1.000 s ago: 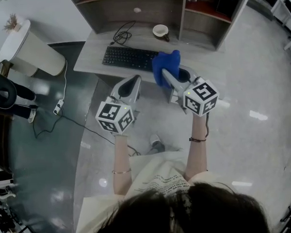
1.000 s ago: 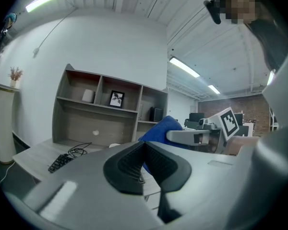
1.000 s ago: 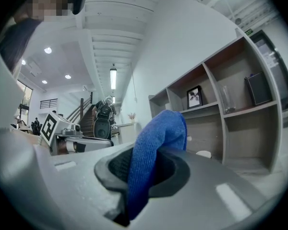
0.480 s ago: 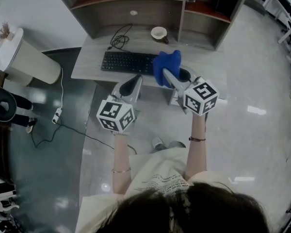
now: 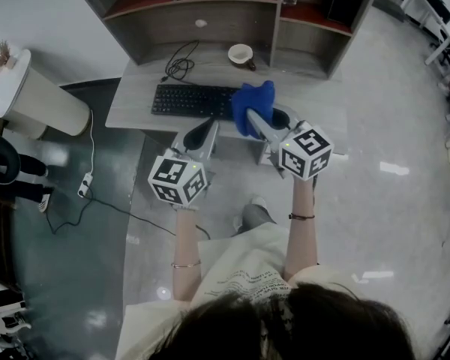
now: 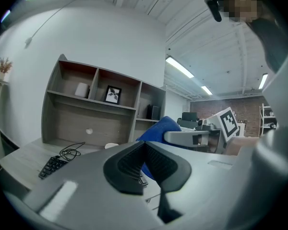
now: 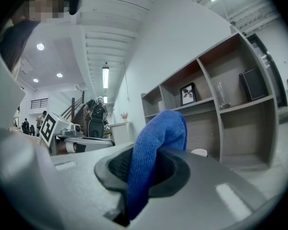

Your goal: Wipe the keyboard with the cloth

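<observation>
Grey wood-grain desk stands under a hutch of open shelves, on a glossy pale floor. A black keyboard lies flat along the desk's front half. Behind it are a coiled black cable and a small white cup, each apart from the keys. A white round stand sits off the desk's left end. A framed picture is propped in one shelf bay. The room beyond is a wide hall with ceiling strip lights. Both of the person's forearms reach forward and the two grippers are level, side by side, near the desk's front edge. The left gripper points at the keyboard's right half. Its jaws are pressed together with nothing between the pads, and it hangs in the air. The right gripper is clenched on a blue cloth. The fold stands up out of the closed jaws and droops over at its top. From the head view the cloth overlaps the keyboard's right end. The left gripper view shows it raised above the desk, clear of the keys.
</observation>
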Available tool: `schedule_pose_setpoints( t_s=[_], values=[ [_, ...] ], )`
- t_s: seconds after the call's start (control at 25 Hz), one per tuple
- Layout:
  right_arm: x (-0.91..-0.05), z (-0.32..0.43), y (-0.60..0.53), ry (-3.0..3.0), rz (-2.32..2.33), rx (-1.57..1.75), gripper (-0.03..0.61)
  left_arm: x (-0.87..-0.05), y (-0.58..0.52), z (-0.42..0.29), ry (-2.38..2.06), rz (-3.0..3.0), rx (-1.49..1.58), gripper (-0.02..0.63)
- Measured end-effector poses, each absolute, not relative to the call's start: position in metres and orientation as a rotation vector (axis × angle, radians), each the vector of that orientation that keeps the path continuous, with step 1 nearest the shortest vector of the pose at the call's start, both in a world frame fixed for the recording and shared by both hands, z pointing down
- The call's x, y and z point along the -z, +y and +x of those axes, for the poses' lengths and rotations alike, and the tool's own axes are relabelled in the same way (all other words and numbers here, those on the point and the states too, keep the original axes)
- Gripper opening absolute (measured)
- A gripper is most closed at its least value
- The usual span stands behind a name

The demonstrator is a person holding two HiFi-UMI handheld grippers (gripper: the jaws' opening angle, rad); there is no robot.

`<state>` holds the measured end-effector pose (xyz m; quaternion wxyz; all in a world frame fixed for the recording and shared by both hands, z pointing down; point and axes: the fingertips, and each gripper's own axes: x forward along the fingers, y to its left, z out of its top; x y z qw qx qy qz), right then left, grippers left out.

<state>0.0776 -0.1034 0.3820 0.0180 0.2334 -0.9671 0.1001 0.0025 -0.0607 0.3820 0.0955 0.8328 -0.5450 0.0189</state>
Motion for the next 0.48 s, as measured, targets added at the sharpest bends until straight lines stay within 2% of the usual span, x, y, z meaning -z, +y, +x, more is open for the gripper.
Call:
schedule_pose_setpoints(
  t_s=[0.48],
  values=[
    [-0.382, 0.081, -0.159, -2.989, 0.734, -0.348, 0.058, -0.385, -0.113, 0.014, -1.590, 2.455, -0.057, 0.003]
  ],
)
